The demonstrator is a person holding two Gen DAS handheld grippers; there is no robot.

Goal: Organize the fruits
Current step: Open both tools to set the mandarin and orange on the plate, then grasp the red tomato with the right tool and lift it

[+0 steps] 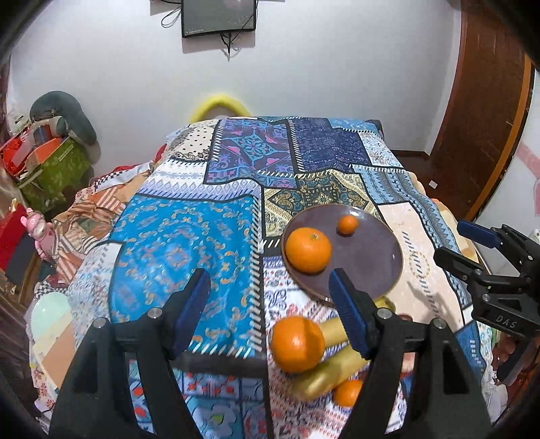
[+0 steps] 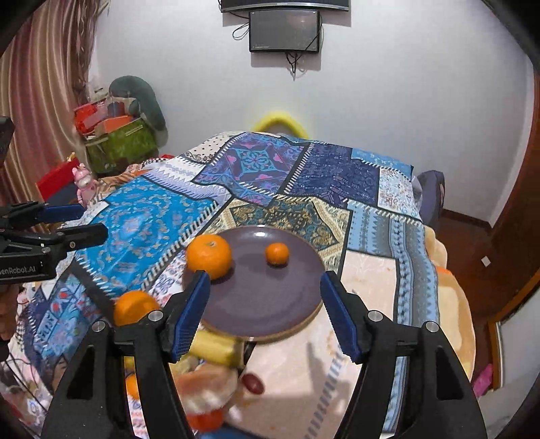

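Fruits lie partly on a round purple-grey plate (image 1: 371,263) and partly loose on the patchwork blue cloth (image 1: 182,233) over the table. On the plate: a large orange mandarin (image 1: 308,250) at its left rim and a small orange mandarin (image 1: 347,224) further back, apart from each other. Off the plate, near its front edge: another large orange (image 1: 297,343) resting against yellow bananas (image 1: 332,369), a smaller orange (image 1: 347,392) just beside them, and a dark red grape-like fruit (image 2: 252,383); blurred pale fruit sits nearer the right wrist camera. Left gripper (image 1: 270,305) is spread wide, empty, with the loose orange just below its gap. Right gripper (image 2: 263,310) is also spread, empty, above the plate's front rim. Wall screen (image 2: 284,31) behind; green box (image 2: 118,145) of clutter at left.
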